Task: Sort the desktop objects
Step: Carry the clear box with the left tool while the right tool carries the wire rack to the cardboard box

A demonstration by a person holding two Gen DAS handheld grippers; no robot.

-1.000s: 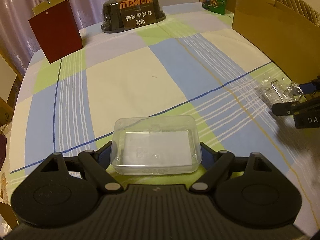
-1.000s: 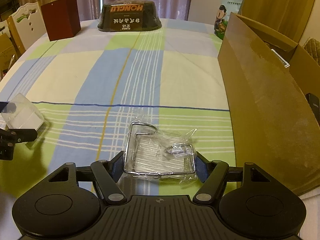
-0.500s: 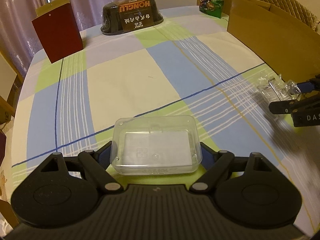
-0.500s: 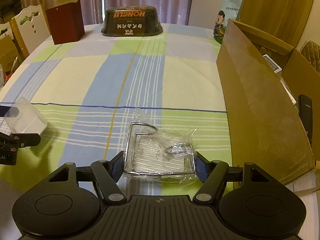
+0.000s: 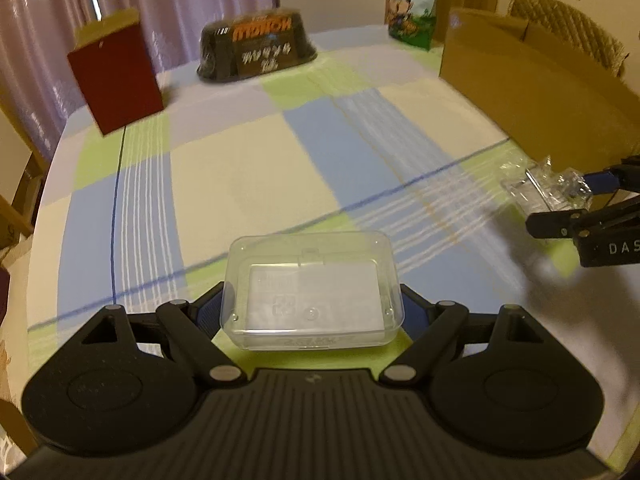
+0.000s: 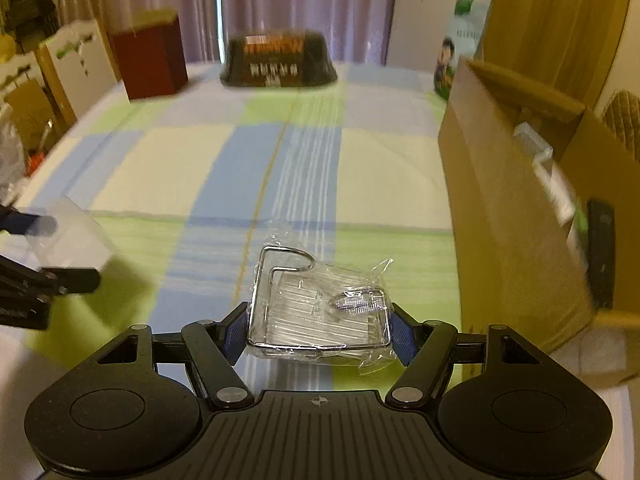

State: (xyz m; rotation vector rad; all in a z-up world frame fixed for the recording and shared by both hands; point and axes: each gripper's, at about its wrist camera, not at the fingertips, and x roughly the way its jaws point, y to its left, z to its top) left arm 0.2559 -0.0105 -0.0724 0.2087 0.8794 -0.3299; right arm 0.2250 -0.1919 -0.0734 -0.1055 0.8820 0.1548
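Left gripper (image 5: 312,312) clamped on light, stiff, slippery clear plastic box (image 5: 312,292) by its short sides; right gripper (image 6: 318,330) pinching bagged wire rack (image 6: 320,304) by stiff frame edges, wrap probably slick.

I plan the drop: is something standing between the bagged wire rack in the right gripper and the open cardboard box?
Only the brown cardboard box's own near wall; the plastic-bagged wire rack must go over it.

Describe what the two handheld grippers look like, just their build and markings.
Both the left gripper and the right gripper are matte black, with a ribbed centre plate, two round side lobes, silver pivot pins, angled linkage arms and blue finger pads. White letters "DAS" mark the right gripper's side.
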